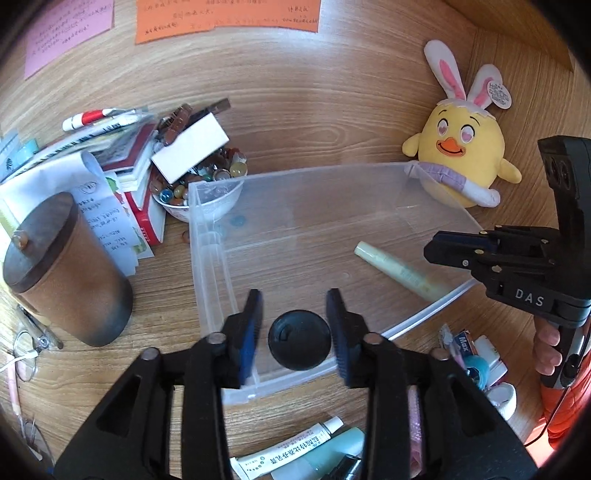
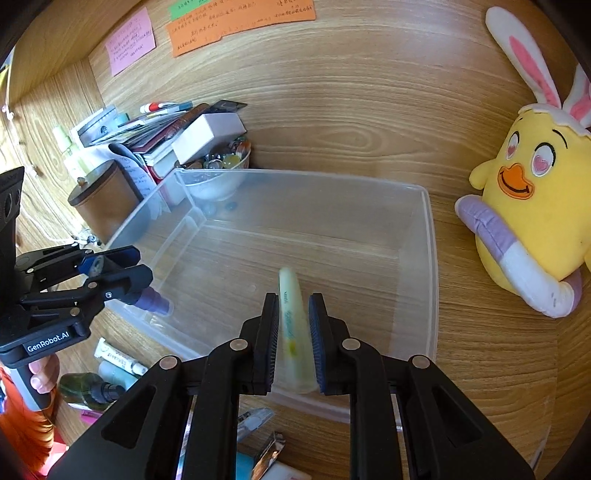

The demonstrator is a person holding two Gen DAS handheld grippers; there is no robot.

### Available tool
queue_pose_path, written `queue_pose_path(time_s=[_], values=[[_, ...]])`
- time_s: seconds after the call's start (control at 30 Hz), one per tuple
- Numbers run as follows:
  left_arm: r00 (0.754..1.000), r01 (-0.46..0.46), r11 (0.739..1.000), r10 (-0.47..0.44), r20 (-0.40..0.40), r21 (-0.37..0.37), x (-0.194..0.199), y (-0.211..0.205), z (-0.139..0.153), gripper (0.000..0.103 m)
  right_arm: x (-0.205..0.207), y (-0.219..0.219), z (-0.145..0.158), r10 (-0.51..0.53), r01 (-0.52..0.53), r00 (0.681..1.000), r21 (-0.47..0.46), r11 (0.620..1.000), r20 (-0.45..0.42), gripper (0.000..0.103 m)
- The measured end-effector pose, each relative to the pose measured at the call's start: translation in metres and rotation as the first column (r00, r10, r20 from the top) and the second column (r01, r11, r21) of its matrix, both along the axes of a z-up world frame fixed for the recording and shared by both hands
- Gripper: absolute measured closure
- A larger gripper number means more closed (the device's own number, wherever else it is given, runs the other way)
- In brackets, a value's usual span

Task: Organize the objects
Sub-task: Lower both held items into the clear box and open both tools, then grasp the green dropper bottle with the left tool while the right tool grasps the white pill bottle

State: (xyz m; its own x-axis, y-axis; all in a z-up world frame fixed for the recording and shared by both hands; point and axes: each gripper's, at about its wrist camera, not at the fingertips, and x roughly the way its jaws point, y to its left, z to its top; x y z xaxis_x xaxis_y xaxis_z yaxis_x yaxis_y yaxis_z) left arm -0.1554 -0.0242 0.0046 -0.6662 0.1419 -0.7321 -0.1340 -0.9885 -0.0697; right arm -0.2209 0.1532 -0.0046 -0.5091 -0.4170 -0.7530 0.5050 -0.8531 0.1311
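A clear plastic bin (image 1: 295, 171) (image 2: 430, 258) stands on the wooden desk. My left gripper (image 1: 294, 295) hangs over its near left corner, and its pads stand a little apart from a round black cap (image 1: 299, 339) between them. The right wrist view shows that cap's purple bottle (image 2: 153, 301) sticking down from the left gripper (image 2: 142, 266) into the bin. My right gripper (image 2: 293, 297) is shut on a pale yellow-green tube (image 2: 290, 317), whose far end points down into the bin. In the left wrist view the tube (image 1: 399, 273) slants under the right gripper (image 1: 434, 247).
A yellow plush chick (image 1: 458, 147) (image 2: 535, 192) sits right of the bin. A bowl of glass beads (image 1: 192, 192), stacked books (image 1: 136, 173) and a brown jar with a dark lid (image 1: 62, 269) crowd the left. Tubes and small bottles (image 1: 295, 446) lie in front. Paper notes (image 2: 240, 22) hang behind.
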Motion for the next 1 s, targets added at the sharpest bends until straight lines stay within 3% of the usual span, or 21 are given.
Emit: queue_pose_path(time_s=[0.43,0.67,1.0], values=[[0.992,-0.064,0.997,0.06,-0.111,-0.031,0.043,-0.009,0.027,0.012,0.047,0.019,0.031,-0.039,0.038,0.992,-0.012,0.999,-0.124,0.049],[0.989,-0.093,0.994,0.085,-0.125,-0.065,0.079,-0.015,0.022,0.007,0.082,0.039,0.038,-0.069,0.063,0.984,-0.04,0.997,-0.167,0.044],[0.997,-0.074,0.995,0.072,-0.032,-0.063,0.115,-0.018,-0.012,0.007,0.114,0.059,0.014,-0.112,0.107,0.987,-0.055,0.993,-0.117,0.044]])
